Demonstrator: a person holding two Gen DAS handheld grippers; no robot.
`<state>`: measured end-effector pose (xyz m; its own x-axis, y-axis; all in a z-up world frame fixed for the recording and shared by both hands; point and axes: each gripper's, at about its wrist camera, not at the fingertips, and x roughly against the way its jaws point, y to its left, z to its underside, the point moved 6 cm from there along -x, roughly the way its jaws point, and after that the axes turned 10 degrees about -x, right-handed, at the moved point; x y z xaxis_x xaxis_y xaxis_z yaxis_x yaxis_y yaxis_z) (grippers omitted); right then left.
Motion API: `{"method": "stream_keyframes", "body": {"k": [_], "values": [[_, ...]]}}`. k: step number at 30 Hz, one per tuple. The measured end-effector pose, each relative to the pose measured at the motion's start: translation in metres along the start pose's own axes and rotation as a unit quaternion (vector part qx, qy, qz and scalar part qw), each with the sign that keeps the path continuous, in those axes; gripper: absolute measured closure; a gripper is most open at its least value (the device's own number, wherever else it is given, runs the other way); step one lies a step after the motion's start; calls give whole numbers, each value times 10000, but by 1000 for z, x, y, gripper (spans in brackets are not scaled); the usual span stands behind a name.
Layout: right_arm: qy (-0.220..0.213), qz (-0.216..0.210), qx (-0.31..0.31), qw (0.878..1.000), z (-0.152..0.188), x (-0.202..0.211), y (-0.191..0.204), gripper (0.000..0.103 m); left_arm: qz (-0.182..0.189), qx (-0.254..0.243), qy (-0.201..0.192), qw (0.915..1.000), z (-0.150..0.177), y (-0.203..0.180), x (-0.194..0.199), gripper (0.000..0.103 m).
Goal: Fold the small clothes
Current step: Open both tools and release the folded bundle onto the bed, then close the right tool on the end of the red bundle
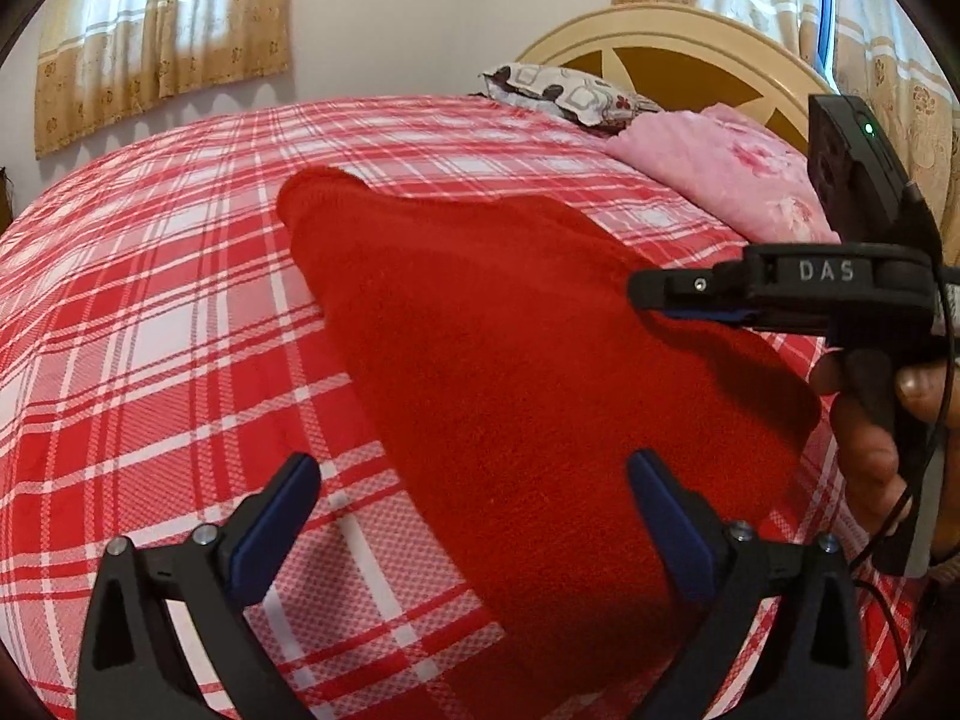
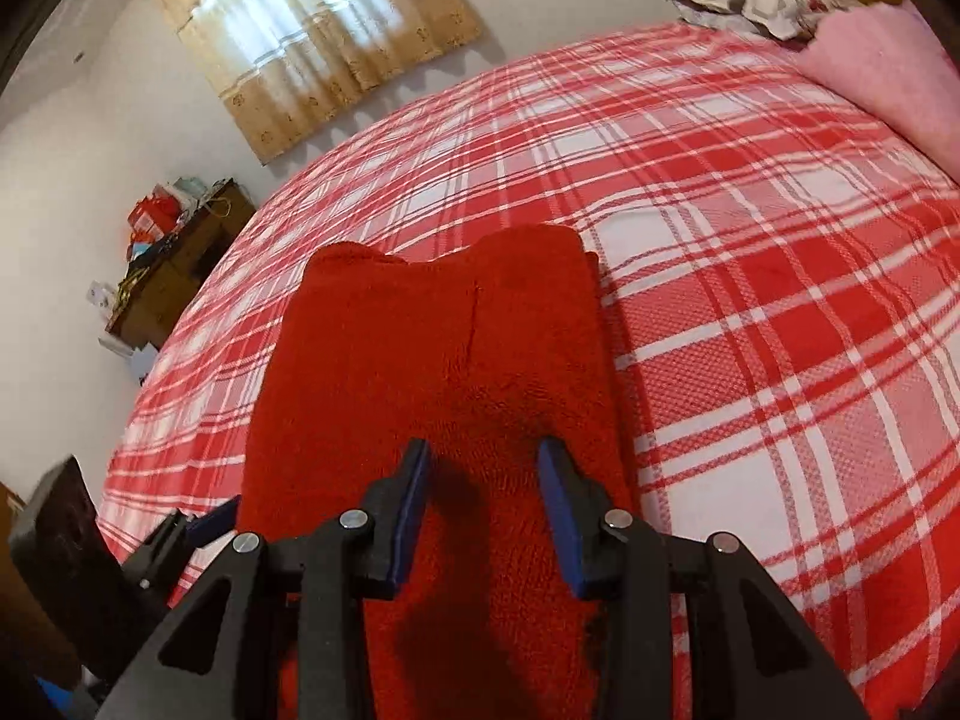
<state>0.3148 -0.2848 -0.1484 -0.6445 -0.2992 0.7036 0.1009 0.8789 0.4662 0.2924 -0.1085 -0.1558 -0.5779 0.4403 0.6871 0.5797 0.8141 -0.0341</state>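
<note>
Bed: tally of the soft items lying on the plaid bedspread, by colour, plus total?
Red: 1, the red fleece garment
Pink: 1, the pink floral blanket
Grey-and-white patterned: 1, the patterned pillow
Total: 3

Both cameras look steeply down along their fingers, close over the bed (image 1: 150,312). The left wrist view faces the headboard (image 1: 678,42) from the near left; the right wrist view faces the curtained window (image 2: 312,30). They share the red garment (image 2: 432,360) and the pillows (image 1: 564,93).
</note>
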Motion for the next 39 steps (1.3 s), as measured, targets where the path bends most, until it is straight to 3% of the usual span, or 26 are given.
{"method": "stream_keyframes", "body": {"k": [9, 15, 19, 24, 29, 30, 31, 32, 36, 39], "values": [[122, -240, 86, 9996, 1, 3, -8, 65, 51, 70, 43, 10000, 1, 1, 0, 0], [55, -174, 213, 9996, 4, 4, -5, 65, 399, 317, 196, 9985, 2, 4, -9, 0], [-83, -280, 75, 9995, 0, 17, -6, 65, 392, 329, 173, 9985, 3, 2, -7, 0], [-309, 81, 1, 9995, -22, 23, -15, 65, 420, 370, 137, 9983, 5, 2, -7, 0], [246, -294, -483, 9981, -42, -6, -29, 65, 522, 499, 122, 9973, 8, 7, -5, 0], [306, -421, -534, 9972, -43, -8, -28, 68, 508, 490, 115, 9974, 9, 7, -5, 0], [396, -512, -539, 9964, -44, -11, -27, 82, 482, 472, 104, 9977, 9, 6, -4, 0], [403, -464, -463, 9970, -44, -12, -25, 90, 463, 462, 97, 9978, 8, 6, -4, 0], [277, -24, -319, 9991, -44, -16, -37, 92, 594, 559, -43, 9967, 8, 8, 2, 0], [352, -388, -335, 9981, -44, -19, -41, 90, 782, 710, -145, 9943, 10, 12, 6, 0]]}}
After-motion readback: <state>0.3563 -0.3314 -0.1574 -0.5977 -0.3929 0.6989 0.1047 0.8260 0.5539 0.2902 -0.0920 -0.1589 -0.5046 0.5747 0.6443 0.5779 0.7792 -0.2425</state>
